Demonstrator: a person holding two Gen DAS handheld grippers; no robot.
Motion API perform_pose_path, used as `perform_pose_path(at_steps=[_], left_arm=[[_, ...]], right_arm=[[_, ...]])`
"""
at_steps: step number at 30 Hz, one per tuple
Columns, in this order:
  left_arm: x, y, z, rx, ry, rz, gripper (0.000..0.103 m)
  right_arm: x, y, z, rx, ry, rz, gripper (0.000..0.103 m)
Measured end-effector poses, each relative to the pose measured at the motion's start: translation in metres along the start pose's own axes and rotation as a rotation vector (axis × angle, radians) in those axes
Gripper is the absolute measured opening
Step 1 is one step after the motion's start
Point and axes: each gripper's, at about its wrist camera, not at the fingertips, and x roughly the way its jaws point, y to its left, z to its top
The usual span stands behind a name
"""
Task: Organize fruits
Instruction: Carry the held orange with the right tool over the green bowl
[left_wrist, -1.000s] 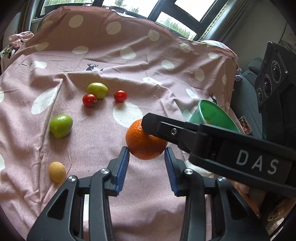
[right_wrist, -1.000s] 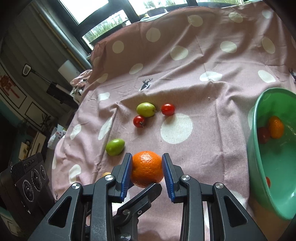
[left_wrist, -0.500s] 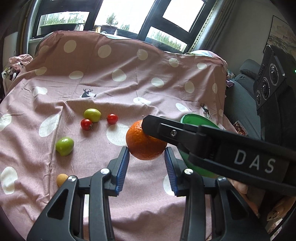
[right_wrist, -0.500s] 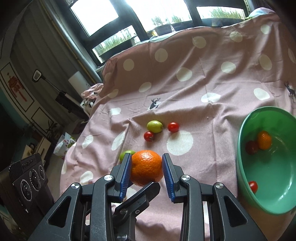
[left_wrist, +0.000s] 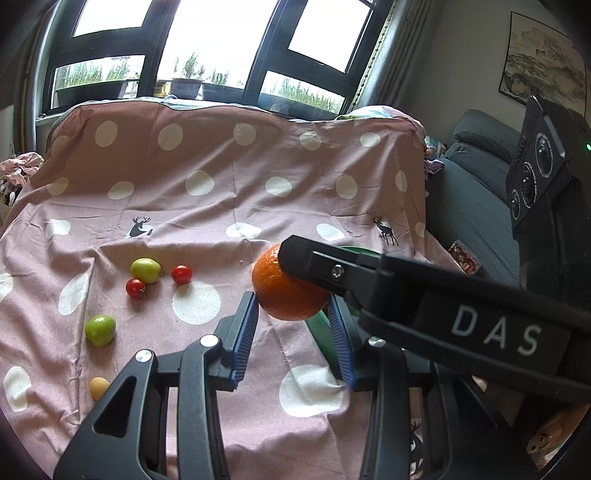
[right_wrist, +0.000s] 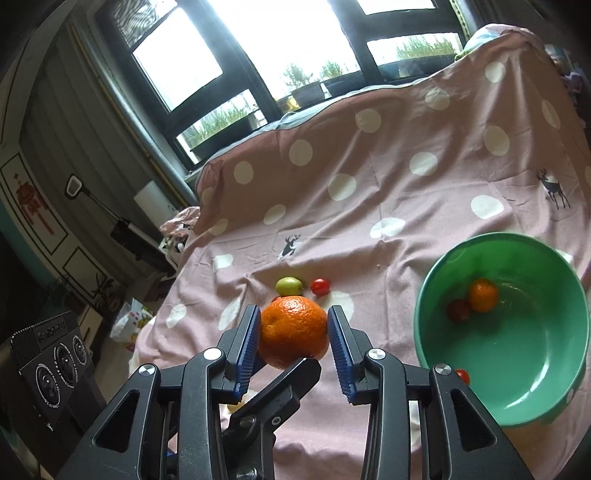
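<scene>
**Item held:** one round, pebble-skinned orange (right_wrist: 293, 334), in the air above the cloth, to the left of the bowl in the right wrist view.

**Right gripper** (right_wrist: 293, 312): blue ribbed pads lie against both flanks of the orange with no gap showing. Its jaws have just been opening, and the orange sits between them.

**Left gripper** (left_wrist: 291, 297): the pad tips meet the orange's two sides, clamped on it at the very ends. One of its black fingers (right_wrist: 291, 380) shows under the fruit in the right wrist view.

**Green plastic bowl** (right_wrist: 535, 369): on the cloth. It holds a small orange citrus (right_wrist: 483, 294), a dark red fruit (right_wrist: 459, 310) touching it, and a red cherry tomato (right_wrist: 462, 376) apart from them, near the rim.

**Pink cloth with white dots** (left_wrist: 221, 206): carries loose fruit.
- A yellow-green fruit (left_wrist: 146, 270) with two red cherry tomatoes (left_wrist: 181, 274) (left_wrist: 135, 288) just beside it.
- A bright green fruit (left_wrist: 100, 329) lying nearer the camera.
- A small yellow fruit (left_wrist: 99, 387) lying nearest.
</scene>
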Motion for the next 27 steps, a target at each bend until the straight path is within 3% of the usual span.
perform_pose_path(at_steps=[11, 27], left_arm=[[0.016, -0.044, 0.008, 0.093, 0.005, -0.05, 0.039], [0.052, -0.092, 0.007, 0.16, 0.077, -0.142, 0.039]], right_arm=[[-0.032, -0.034, 0.005, 0.074, -0.079, -0.036, 0.04], [-0.062, -0.086, 0.003, 0.17, -0.131, -0.143, 0.041]])
